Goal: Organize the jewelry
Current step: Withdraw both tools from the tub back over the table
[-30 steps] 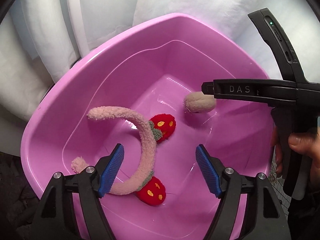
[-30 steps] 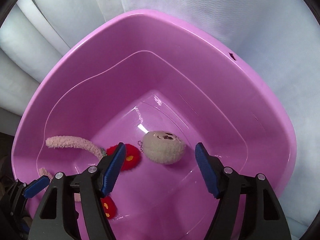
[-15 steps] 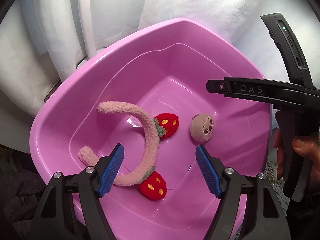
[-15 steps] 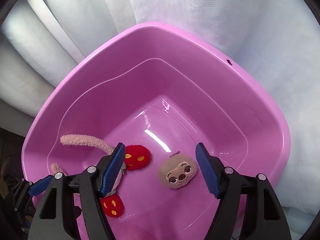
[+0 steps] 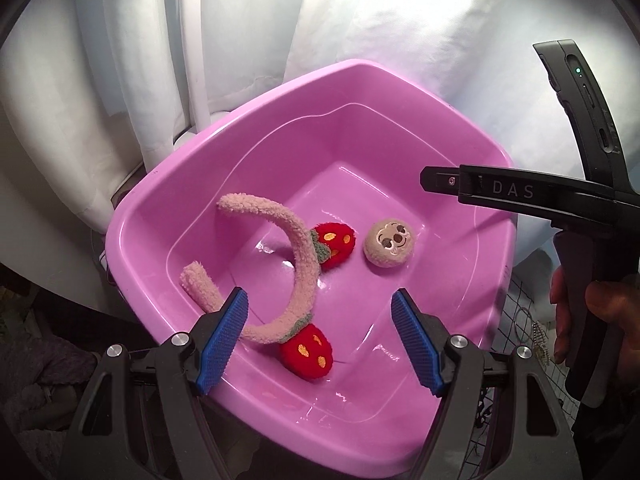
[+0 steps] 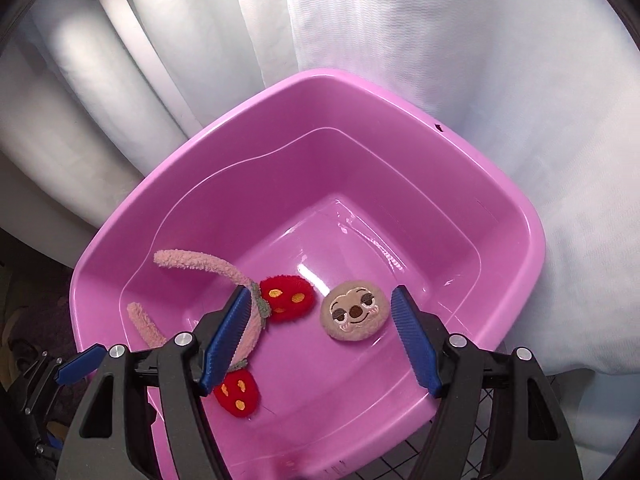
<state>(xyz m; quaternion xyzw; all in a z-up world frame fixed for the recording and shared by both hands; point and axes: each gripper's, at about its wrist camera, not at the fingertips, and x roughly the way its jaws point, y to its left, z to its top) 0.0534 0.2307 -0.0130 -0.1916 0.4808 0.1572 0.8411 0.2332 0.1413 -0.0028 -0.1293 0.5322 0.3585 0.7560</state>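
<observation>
**Both claws empty above the pink tub, 2 soft pieces inside**

The left claw (image 5: 320, 340) hangs over the near rim of the pink tub (image 5: 168, 184), its blue pads spread wide with nothing between them. The right claw (image 6: 320, 340) hovers over the same tub, equally spread and equally empty. Both point steeply down into it.

From the left claw, the fuzzy pink headband (image 5: 298, 252) lies just ahead and slightly to the left on the tub floor. Its arc runs from a free end (image 5: 192, 280) near the left pad, round the far side, and back toward the claw. 2 red strawberry puffs sit on it: 1 far (image 5: 334, 244), 1 near (image 5: 306, 350), the latter almost under the gap between the pads. The long axis of the arc runs roughly away from the claw, so a grip across the band near the closer strawberry looks the shortest reach for the left hand.

From the right claw, the round plush face charm (image 6: 354, 314) lies face up, straight ahead between the pads in that view, and apart from the headband by a narrow strip of tub floor. The right hand is judged nearer to it.

The tub holds only these 2 things. It rests against white cloth (image 6: 480, 80); a wire grid (image 5: 520, 320) with small metal pieces, too small to identify, shows at the right edge beside the person's hand (image 5: 592, 320).
</observation>
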